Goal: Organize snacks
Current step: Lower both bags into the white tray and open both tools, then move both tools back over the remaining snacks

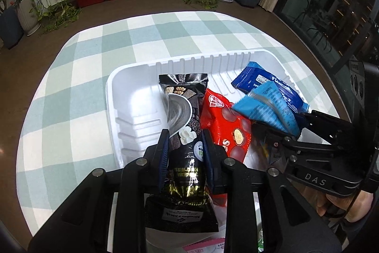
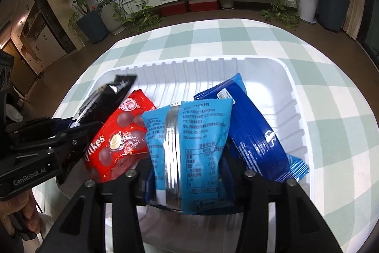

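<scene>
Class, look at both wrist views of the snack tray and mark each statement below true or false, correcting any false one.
1. The left tool grips a black snack packet. True.
2. The red packet lies outside the white tray. False: it lies inside the tray.
3. A light blue packet sits between the right tool's fingers. True.
4. The tablecloth is plain red. False: it is checked green and white.
5. The dark blue packet lies on the floor. False: it is in the tray.
</scene>
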Tool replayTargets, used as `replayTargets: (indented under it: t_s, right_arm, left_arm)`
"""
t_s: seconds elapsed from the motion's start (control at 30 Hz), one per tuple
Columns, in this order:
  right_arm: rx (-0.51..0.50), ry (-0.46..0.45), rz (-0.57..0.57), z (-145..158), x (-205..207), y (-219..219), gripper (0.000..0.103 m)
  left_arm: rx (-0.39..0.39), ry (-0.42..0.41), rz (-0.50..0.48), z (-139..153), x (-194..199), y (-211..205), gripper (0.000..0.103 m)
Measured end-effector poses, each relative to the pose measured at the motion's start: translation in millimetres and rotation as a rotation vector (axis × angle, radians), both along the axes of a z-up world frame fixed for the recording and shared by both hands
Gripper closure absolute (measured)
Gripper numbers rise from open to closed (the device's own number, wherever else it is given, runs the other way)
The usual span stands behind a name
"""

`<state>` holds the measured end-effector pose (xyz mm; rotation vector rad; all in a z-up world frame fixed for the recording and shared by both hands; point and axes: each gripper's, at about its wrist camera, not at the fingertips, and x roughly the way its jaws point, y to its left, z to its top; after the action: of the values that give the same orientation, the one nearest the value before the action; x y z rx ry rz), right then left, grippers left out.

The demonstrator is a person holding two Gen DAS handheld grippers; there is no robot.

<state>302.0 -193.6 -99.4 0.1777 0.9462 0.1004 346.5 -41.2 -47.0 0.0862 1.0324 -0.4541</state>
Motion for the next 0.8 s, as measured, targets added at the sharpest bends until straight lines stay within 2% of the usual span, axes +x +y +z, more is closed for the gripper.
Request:
replayTargets:
  t_s: [0.1,0.2,0.27,0.33,0.4,0.47,0.5,0.67,0.8]
  right_arm:
    - [0.004,-0.014,-0.007,4.8,-4.4,-1.8,0.040]
    - [0.002,-0.031,-0.015,12.7,-10.4,-2.5,0.039]
    - [0.015,-0.050,-0.019,21.7,-16.8,-4.6,0.039]
    - [0.041,-0.077,-0.021,36.0,-27.7,-8.2,0.038]
    - [0.073,-0.116,-0.019,55.0,-45.4,-12.8,0.029]
    - [0.119,-0.156,-0.007,71.8,-65.2,-17.8,0.020]
    - [0.143,-0.181,0.001,80.6,-78.5,-20.9,0.016]
    - [0.265,-0.242,0.024,100.1,-143.8,-34.4,0.010]
    - [0.300,-0.259,0.041,94.7,-188.8,-36.1,0.005]
  left_arm:
    - [0.008,-0.016,-0.002,5.9,-4.2,0.0,0.077]
    - [0.001,-0.044,0.003,18.2,-11.6,4.0,0.068]
    - [-0.018,-0.071,0.004,31.2,-20.3,9.3,0.052]
    - [-0.027,-0.098,-0.005,43.6,-31.7,13.2,0.045]
    - [-0.035,-0.130,-0.024,56.9,-47.2,19.1,0.029]
    - [-0.045,-0.172,-0.032,68.9,-65.3,27.1,0.007]
    - [-0.054,-0.191,-0.033,75.0,-76.6,33.0,0.004]
    - [-0.092,-0.261,-0.047,88.8,-126.6,54.6,0.000]
    - [-0.015,-0.387,-0.093,85.9,-181.4,57.6,0.000]
